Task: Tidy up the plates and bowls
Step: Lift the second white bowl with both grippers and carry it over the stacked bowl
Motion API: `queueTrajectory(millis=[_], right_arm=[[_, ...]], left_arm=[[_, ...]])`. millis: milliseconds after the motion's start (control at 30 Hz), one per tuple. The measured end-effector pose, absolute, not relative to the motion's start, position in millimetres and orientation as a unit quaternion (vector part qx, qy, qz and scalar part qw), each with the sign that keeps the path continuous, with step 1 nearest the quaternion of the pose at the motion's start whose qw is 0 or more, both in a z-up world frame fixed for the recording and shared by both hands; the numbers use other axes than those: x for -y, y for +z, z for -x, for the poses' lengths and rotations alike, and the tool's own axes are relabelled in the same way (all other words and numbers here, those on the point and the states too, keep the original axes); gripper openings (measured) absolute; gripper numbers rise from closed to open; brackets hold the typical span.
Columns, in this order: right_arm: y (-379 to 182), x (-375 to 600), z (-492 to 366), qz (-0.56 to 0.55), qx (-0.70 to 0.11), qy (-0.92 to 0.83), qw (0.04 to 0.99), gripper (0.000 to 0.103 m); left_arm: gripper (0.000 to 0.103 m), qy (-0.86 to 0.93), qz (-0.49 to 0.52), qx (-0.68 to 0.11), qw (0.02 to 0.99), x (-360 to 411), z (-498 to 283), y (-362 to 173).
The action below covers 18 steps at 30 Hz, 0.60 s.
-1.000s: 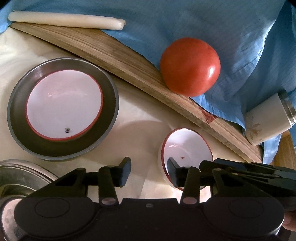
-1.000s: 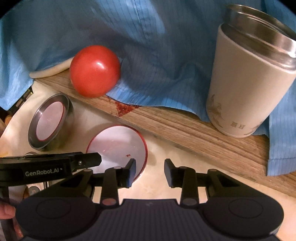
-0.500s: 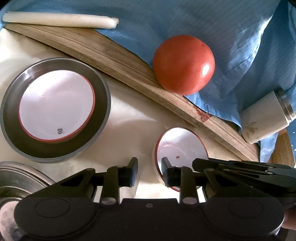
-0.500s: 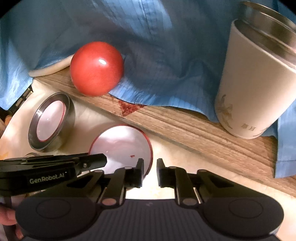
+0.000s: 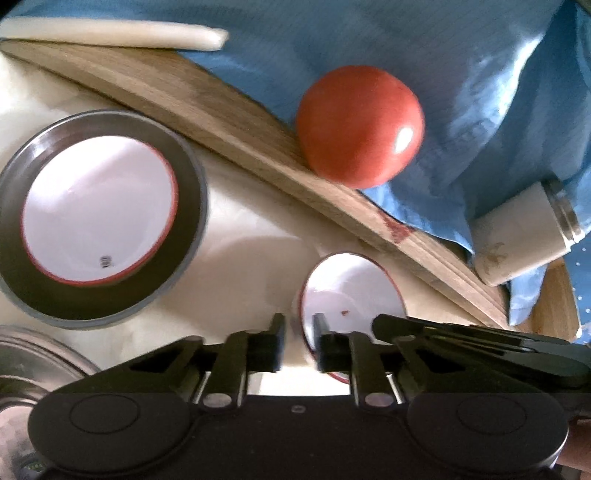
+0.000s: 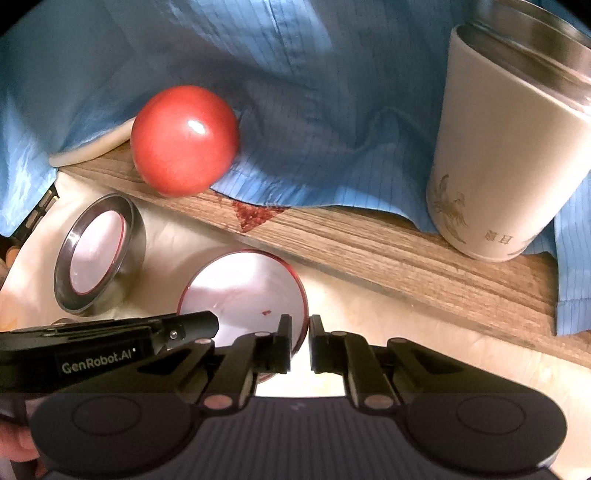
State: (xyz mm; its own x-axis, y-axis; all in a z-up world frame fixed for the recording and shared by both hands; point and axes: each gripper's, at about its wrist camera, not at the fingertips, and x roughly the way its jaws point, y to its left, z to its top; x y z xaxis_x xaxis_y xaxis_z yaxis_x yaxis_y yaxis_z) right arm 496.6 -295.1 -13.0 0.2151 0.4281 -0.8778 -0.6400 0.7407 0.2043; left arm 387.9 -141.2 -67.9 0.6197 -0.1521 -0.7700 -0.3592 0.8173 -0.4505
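Observation:
A small white bowl with a red rim [image 5: 351, 291] sits on the cream tabletop just in front of a wooden board. My left gripper [image 5: 299, 345] has the bowl's left rim between its fingers, and its jaws are closing onto that rim. In the right wrist view the same bowl [image 6: 240, 291] has its right rim pinched by my right gripper [image 6: 300, 347], which is shut on it. To the left, a second white red-rimmed bowl [image 5: 99, 206] rests inside a dark metal dish [image 5: 184, 229].
A red tomato [image 5: 360, 125] and a white tumbler [image 6: 506, 155] stand on the wooden board [image 6: 406, 254], which is partly draped with blue cloth [image 6: 314, 92]. A pale stick [image 5: 110, 35] lies at the back left. A steel dish [image 5: 29, 369] sits at the lower left.
Both grippers' jaws have closed in from wide apart onto opposite sides of the small bowl's rim. Neither hand has shifted much.

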Motion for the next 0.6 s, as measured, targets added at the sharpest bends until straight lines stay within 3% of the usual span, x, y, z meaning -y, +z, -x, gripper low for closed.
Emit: queueTrajectory(millis=[600], right_arm=[[-7.5, 300.8, -490.9, 0.093, -0.527, 0.337, 0.774, 0.009]], left_arm=[[0.008, 0.061, 0.288, -0.431, 0.853, 141.4, -385.0, -61.0]])
